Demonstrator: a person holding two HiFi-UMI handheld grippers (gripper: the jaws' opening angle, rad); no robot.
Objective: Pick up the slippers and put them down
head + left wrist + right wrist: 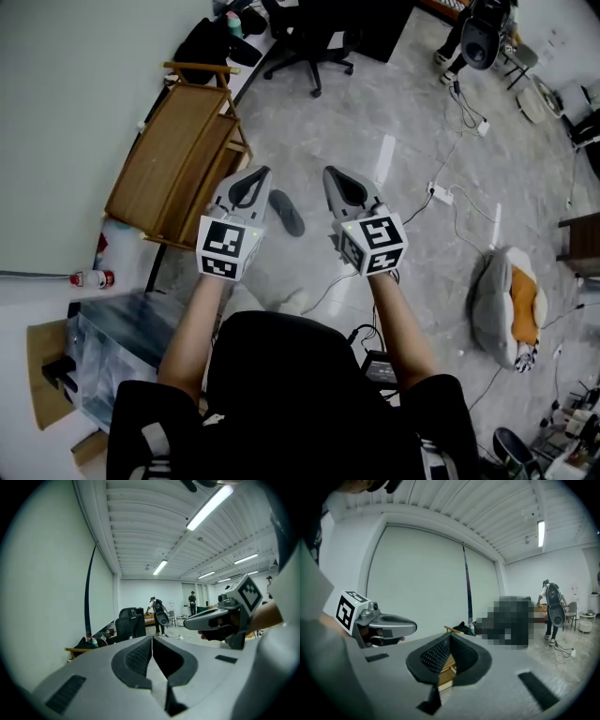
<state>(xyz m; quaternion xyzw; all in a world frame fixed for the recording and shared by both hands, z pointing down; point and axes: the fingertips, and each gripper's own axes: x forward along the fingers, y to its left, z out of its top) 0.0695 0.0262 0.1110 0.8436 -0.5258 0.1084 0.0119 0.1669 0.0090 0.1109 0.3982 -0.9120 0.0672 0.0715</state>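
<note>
One dark slipper (286,212) lies on the grey floor, seen in the head view between and below my two raised grippers. My left gripper (261,172) is held up in the air, pointing almost level, its jaws closed together with nothing between them. My right gripper (330,173) is beside it at the same height, also shut and empty. In the left gripper view the closed tips (152,638) point down the room, and the right gripper (213,619) shows at the right. In the right gripper view the closed tips (450,637) point at the wall, with the left gripper (384,623) at the left.
A wooden rack (178,164) stands by the left wall, with an office chair (305,42) beyond it. Cables and a power strip (439,194) run across the floor on the right. A grey and orange cushion (506,300) lies at the right. A person (159,613) stands far off.
</note>
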